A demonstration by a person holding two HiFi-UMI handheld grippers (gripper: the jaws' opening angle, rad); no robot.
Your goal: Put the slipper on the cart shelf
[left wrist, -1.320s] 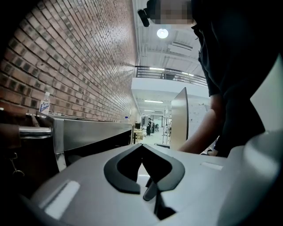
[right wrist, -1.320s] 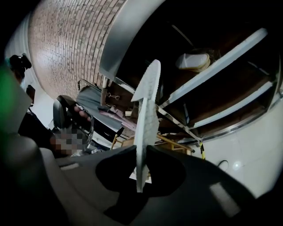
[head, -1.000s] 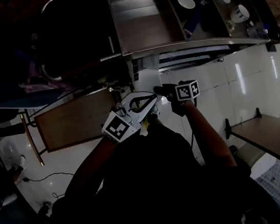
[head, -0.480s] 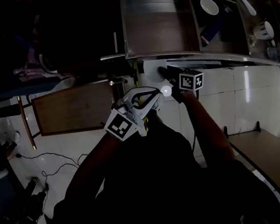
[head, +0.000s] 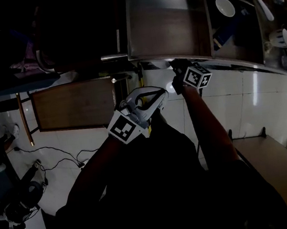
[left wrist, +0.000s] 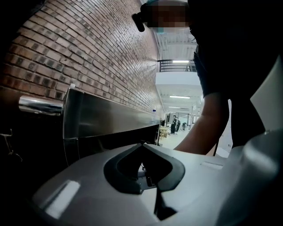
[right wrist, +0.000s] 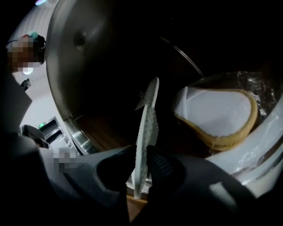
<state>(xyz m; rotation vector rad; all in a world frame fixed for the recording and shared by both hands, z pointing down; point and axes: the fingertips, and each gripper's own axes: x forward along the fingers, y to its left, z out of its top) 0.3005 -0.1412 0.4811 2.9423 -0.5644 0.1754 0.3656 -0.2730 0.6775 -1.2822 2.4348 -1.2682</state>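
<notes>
The right gripper (right wrist: 142, 161) has its two jaws clamped on one thin white slipper (right wrist: 148, 119). The slipper is seen edge-on and stands upright out of the pads, with its ribbed sole facing right. It hangs in the dark opening under the cart's top, just inside the curved steel rim of the cart (right wrist: 66, 75).

Beyond the slipper, to the right and apart from it, a second slipper (right wrist: 216, 117) lies flat inside the cart. It is white with a tan edge and has a glossy clear wrapping around it. That makes two slippers in all, one gripped and one lying.

The left gripper (left wrist: 142, 145) has its jaws closed together with nothing between them. It points along the cart's steel side, with a brick wall (left wrist: 88, 53) behind, and it touches nothing.

In the head view both grippers are held out in front of the person. The right one is against the cart's near edge and the left one is a little back from it.

The cart's top has two compartments. The left one is bare, and the right one holds one white bowl (head: 224, 6) beside a blue item that is too dark to name. One white cup (head: 279, 38) stands further right. One wooden table (head: 73, 105) stands on the pale tiled floor to the left.
</notes>
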